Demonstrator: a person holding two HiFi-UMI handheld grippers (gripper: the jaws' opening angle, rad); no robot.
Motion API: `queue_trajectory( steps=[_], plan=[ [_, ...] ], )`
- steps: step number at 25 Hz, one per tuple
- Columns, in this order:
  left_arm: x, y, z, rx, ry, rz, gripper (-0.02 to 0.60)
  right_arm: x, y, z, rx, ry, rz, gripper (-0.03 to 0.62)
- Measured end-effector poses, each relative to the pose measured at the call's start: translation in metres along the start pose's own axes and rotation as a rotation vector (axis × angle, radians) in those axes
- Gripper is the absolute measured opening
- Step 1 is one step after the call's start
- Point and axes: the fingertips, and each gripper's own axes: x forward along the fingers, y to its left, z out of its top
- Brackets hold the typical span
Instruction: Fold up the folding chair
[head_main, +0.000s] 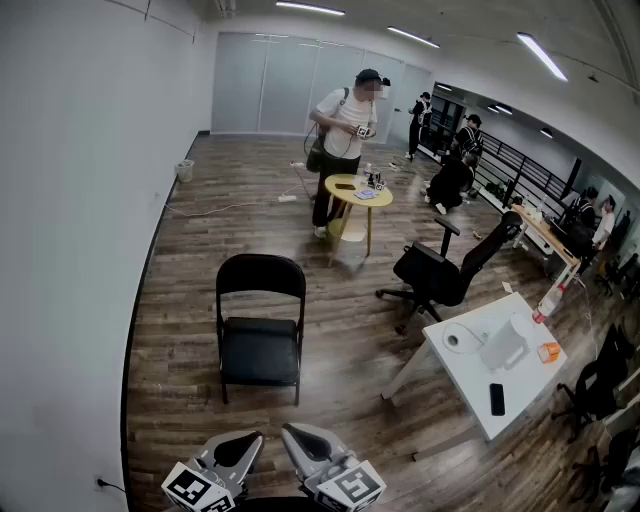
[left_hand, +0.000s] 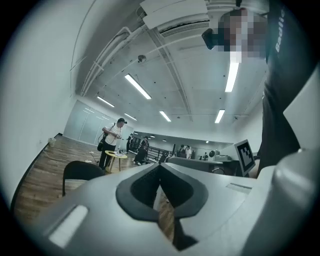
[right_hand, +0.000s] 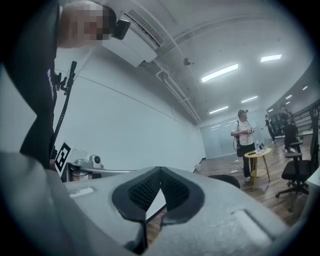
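Note:
A black folding chair (head_main: 260, 325) stands unfolded on the wood floor near the left wall, its seat facing me. Its backrest shows at the left in the left gripper view as a dark curve (left_hand: 80, 171), and in the right gripper view as a dark top edge (right_hand: 226, 179). Both grippers sit at the bottom of the head view, well short of the chair. My left gripper (head_main: 243, 438) is shut and holds nothing. My right gripper (head_main: 290, 432) is shut too, with nothing between its jaws. Their tips point toward each other.
A white table (head_main: 495, 375) with a paper roll, a phone and an orange cup stands at the right. A black office chair (head_main: 445, 270) is behind it. A person (head_main: 345, 140) stands at a small yellow round table (head_main: 358, 195). Other people work at the far right.

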Motion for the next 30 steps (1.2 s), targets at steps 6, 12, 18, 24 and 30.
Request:
queue_trajectory(
  steps=[6,12,18,24,30],
  plan=[
    [0.000,0.002,0.000,0.004,-0.001,0.004,-0.002,0.001,0.001,-0.001,-0.005,0.005,0.005,-0.003],
    [0.000,0.003,-0.004,0.000,0.002,0.011,-0.002,0.001,0.000,-0.005,0.007,-0.003,0.010,-0.002],
    [0.005,-0.001,-0.006,0.000,0.016,0.016,-0.002,-0.005,-0.007,-0.002,0.021,-0.018,0.000,-0.002],
    [0.020,-0.006,-0.009,0.003,0.020,0.031,-0.002,-0.013,-0.018,0.000,0.011,-0.020,0.017,-0.003],
    [0.040,-0.015,-0.011,0.014,0.018,0.047,-0.002,-0.024,-0.038,0.002,0.008,-0.020,0.031,-0.002]
  ],
)
